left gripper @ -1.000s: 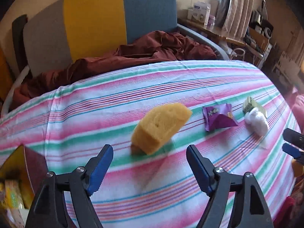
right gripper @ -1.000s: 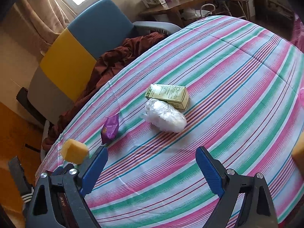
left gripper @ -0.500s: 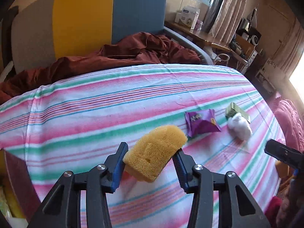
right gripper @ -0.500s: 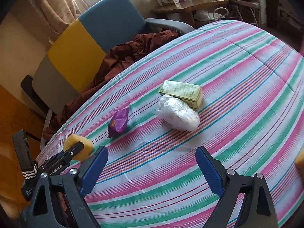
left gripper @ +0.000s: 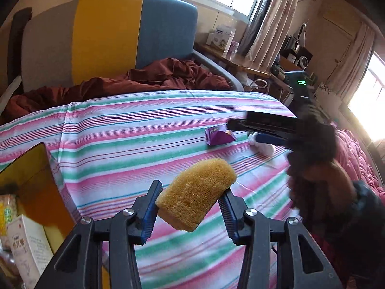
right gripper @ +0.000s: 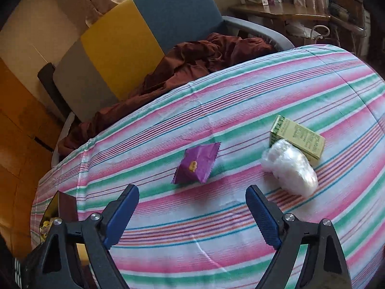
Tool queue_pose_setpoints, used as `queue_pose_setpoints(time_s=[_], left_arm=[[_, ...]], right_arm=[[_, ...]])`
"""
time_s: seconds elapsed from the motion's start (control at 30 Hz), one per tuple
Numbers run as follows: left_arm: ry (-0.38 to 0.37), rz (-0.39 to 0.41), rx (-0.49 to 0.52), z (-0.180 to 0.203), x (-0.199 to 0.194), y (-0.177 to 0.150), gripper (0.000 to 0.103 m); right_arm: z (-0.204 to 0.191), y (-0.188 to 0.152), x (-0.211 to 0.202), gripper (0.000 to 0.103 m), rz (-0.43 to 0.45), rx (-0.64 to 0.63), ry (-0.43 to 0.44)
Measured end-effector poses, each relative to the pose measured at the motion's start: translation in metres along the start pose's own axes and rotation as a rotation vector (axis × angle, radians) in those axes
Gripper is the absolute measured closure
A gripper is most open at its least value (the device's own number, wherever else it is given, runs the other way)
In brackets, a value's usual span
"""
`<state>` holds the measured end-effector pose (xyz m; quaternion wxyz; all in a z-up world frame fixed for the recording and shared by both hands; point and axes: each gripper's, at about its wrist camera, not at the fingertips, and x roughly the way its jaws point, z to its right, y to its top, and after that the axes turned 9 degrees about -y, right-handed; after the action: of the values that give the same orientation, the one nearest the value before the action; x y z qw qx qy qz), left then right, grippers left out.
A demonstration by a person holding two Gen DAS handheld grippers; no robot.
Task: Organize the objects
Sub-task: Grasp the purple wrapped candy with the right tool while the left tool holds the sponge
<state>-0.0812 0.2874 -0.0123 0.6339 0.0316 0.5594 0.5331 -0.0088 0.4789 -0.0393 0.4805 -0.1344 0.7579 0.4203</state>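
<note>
The left gripper, low in the left wrist frame, pinches a yellow porous sponge block between its blue-padded jaws, lifted clear of the striped pink, green and white tabletop. At lower left stands an open cardboard box holding packets. The right gripper has its jaws spread and closing, nothing between them, just below a purple foil snack packet. Right of it lie a clear plastic-wrapped white bundle touching a green carton.

1. I log one bench under a striped cloth.
2. Purple packet, lying flat.
3. White plastic-wrapped bundle, touching a green carton.
</note>
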Motion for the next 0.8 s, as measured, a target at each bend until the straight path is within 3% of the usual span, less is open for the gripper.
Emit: queue_pose_setpoints(time_s=[0.17,0.2,0.23,0.27,0.5,0.8], left_arm=[[-0.009,0.005,-0.028,-0.003,-0.019,-0.013,0.055],[-0.005,0.005,-0.033,-0.005,-0.021,-0.015,0.055],[-0.005,0.005,-0.041,-0.007,-0.023,-0.017,0.055],[-0.006,0.005,-0.050,-0.010,-0.025,-0.019,0.055],[-0.009,0.009,-0.105,-0.018,-0.032,-0.037,0.055],[-0.001,0.009,-0.111,-0.012,-0.048,-0.061,0.055]], right_arm=[[-0.006,0.019,0.046,0.026,-0.057,0.023,-0.076],[-0.008,0.020,0.054,0.035,-0.075,0.009,-0.091],[-0.010,0.020,0.062,0.057,-0.096,-0.010,-0.100],[-0.011,0.019,0.065,0.065,-0.104,-0.030,-0.096],[-0.018,-0.016,0.046,0.066,-0.138,-0.193,-0.019],[-0.031,-0.091,0.003,0.066,-0.224,-0.266,0.137]])
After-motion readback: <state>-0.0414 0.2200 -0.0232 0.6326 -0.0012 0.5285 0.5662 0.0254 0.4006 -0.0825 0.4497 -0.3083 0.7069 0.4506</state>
